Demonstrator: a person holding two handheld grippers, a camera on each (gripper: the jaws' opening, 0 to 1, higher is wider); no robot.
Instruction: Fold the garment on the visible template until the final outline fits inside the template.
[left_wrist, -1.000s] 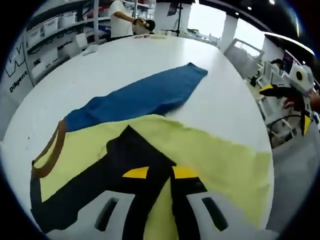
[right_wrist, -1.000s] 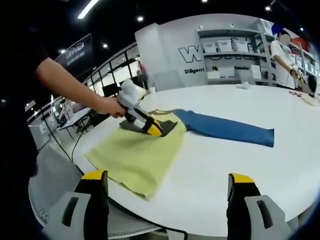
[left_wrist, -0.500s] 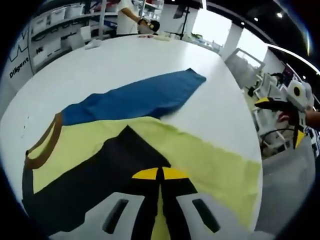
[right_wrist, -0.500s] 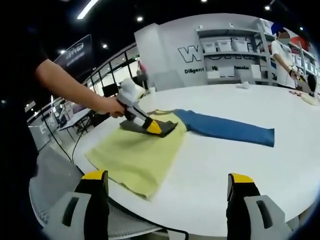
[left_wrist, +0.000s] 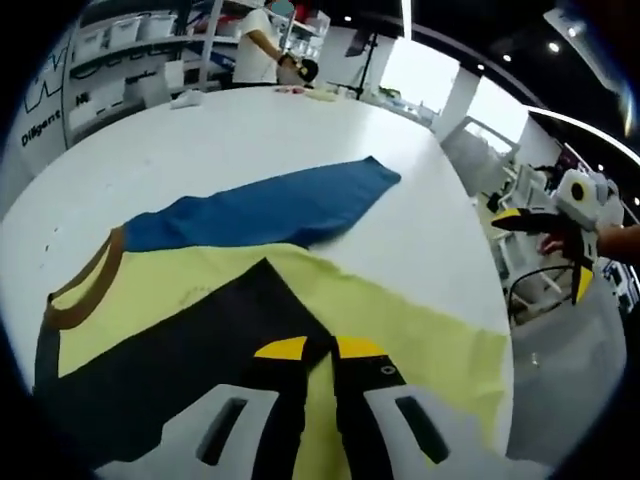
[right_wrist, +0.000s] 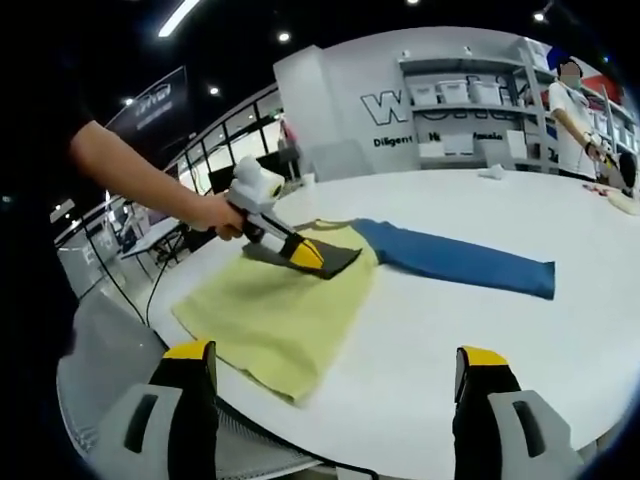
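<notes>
Fingers of the left gripper (left_wrist: 320, 350) sit nearly together, yellow tips close over the dark panel (left_wrist: 180, 370) on the garment (left_wrist: 400, 320). Whether cloth is pinched between them I can't tell; likely pressing or starting a pinch to set up a fold. In the right gripper view the same left gripper (right_wrist: 300, 250) angles down onto that dark panel (right_wrist: 320, 262), held by the person's hand (right_wrist: 215, 215), so it looks planted there to anchor or lift the cloth near the collar.

Right gripper (right_wrist: 335, 365) fingers are wide apart, nothing between them, hovering off the surface (right_wrist: 480, 320) edge, well apart from the garment (right_wrist: 280, 320). Seen from the left gripper view, the right gripper (left_wrist: 560, 225) is off beyond the garment's far hem side, past the surface rim. Judged as waiting, free for a second grab.

Garment look: pale yellow body lying flat, a blue sleeve (left_wrist: 270, 205) stretched straight out from the shoulder away from the left gripper, brown ribbed collar (left_wrist: 85, 290) beside the dark panel. Cloth mostly smooth, light wrinkling. Sleeve not folded in yet, so folding seems early. No separate template outline is clear to me unless the dark panel is it.

Shelving (right_wrist: 460, 110) and a person (right_wrist: 570, 110) stand beyond the sleeve end.
</notes>
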